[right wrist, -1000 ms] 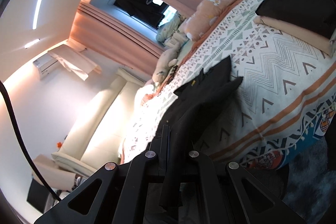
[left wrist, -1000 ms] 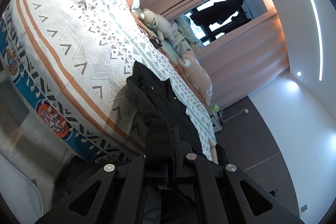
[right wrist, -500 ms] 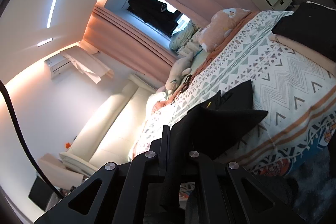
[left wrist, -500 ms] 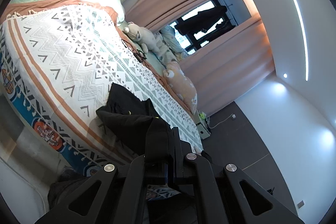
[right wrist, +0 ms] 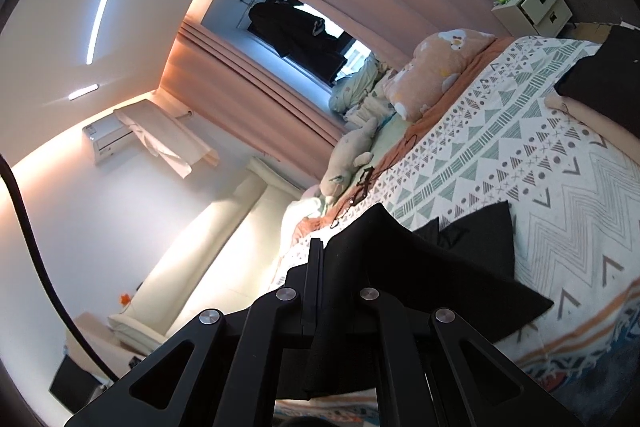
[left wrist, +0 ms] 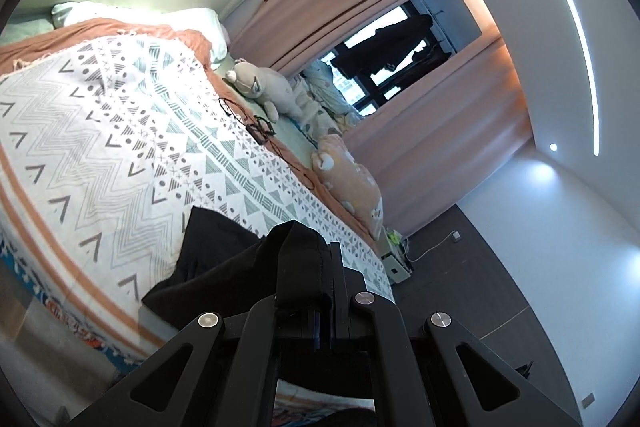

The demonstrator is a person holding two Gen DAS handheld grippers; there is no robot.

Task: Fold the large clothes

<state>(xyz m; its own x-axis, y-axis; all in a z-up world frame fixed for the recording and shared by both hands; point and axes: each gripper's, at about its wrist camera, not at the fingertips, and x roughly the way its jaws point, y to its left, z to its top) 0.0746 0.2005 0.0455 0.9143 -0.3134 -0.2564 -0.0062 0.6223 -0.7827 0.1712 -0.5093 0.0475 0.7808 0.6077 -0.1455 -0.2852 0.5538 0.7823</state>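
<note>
A black garment (left wrist: 224, 263) hangs lifted over the near edge of a bed covered by a white, grey and orange patterned blanket (left wrist: 104, 147). My left gripper (left wrist: 326, 259) is shut on one bunched black edge of it. In the right wrist view the same black garment (right wrist: 452, 267) stretches from my right gripper (right wrist: 324, 259), which is shut on another edge, down to a flap resting on the blanket (right wrist: 560, 195). Cloth drapes over both pairs of fingers and hides their tips.
Plush toys (left wrist: 264, 87) and a peach pillow (left wrist: 352, 183) line the far side of the bed by the pink curtains (left wrist: 440, 155). A cable and glasses (left wrist: 260, 127) lie on the blanket. Folded dark and beige clothes (right wrist: 600, 79) sit at the bed's far corner, near a small bedside cabinet (right wrist: 532, 3).
Both grippers have risen and pulled back with the black garment, lifting most of it off the blanket. Earlier it lay stretched out along the bed; now only a flap rests there.
</note>
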